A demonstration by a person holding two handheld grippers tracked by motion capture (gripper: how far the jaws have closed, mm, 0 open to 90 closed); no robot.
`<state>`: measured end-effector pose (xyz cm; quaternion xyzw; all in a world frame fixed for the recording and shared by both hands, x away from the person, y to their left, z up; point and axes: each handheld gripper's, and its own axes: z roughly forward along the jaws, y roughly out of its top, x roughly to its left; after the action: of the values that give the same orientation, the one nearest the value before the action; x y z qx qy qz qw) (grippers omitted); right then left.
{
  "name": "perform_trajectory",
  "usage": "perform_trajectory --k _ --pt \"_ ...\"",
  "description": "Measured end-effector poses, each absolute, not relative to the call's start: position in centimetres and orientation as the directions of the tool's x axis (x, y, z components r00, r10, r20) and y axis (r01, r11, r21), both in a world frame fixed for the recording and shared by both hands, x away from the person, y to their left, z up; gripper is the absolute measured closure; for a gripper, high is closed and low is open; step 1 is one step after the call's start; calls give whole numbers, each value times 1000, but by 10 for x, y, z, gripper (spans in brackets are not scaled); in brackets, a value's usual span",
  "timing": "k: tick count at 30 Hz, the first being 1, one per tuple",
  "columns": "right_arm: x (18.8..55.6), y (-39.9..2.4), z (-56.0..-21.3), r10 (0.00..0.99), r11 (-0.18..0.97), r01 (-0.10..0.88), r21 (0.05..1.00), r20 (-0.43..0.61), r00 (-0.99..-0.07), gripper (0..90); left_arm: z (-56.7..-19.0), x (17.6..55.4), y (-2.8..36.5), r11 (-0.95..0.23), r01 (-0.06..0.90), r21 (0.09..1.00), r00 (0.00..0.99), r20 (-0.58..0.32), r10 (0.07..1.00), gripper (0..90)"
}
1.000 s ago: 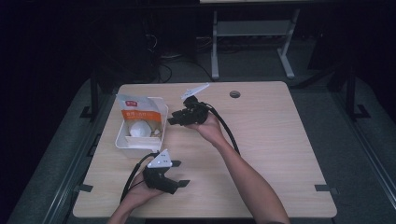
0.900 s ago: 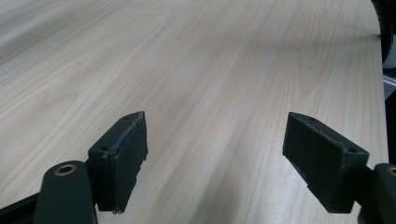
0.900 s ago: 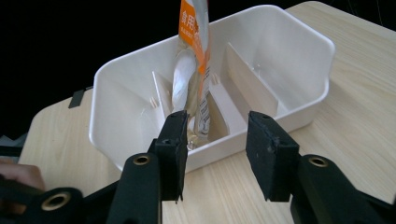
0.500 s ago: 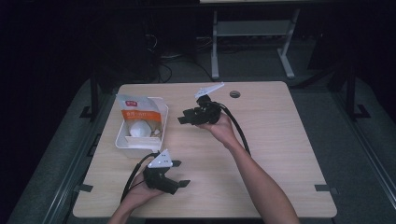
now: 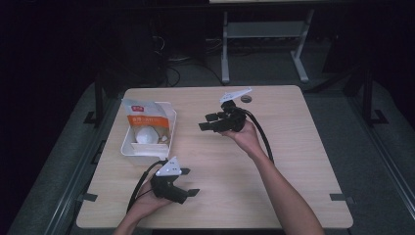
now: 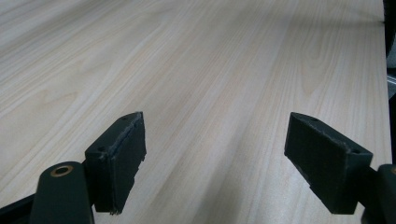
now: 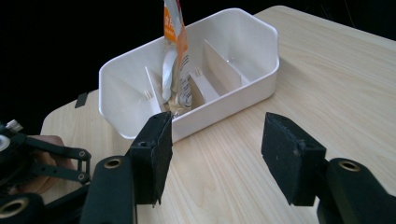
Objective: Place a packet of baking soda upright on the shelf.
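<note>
A white divided bin stands at the table's left, with an orange and white pouch leaning inside it. In the right gripper view the pouch stands upright in a middle compartment of the bin. My right gripper hovers to the right of the bin and points at it. Its jaws have just been opening and nothing is between them. My left gripper rests near the front edge, open over bare wood.
The wooden table has a round cable hole at the back. A metal stand and cables lie on the dark floor beyond. The left gripper also shows in the right gripper view, beside the bin.
My right gripper has drawn back to the right, away from the bin, and its jaws stand wider. The pouch stays in the bin. The left gripper has kept still.
</note>
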<state>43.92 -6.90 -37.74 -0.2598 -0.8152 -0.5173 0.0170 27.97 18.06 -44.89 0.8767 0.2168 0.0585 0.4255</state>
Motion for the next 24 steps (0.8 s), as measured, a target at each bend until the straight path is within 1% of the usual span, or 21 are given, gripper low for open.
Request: perform_trajectory --k 7,15,19,24 --pt "434 -86 -377 416 321 451 833 303 -857 385 -450 280 179 -546 334 768 899 -85 430 204" --pt "428 -104 -376 429 306 454 837 305 -850 374 -449 281 179 -537 338 773 895 -89 436 204" --pt "426 -112 -376 429 307 484 819 335 -839 361 -449 281 179 -537 340 772 895 -89 438 203" --pt "421 -121 -376 442 313 478 821 320 -838 351 -449 282 179 -537 340 772 894 -89 438 203"
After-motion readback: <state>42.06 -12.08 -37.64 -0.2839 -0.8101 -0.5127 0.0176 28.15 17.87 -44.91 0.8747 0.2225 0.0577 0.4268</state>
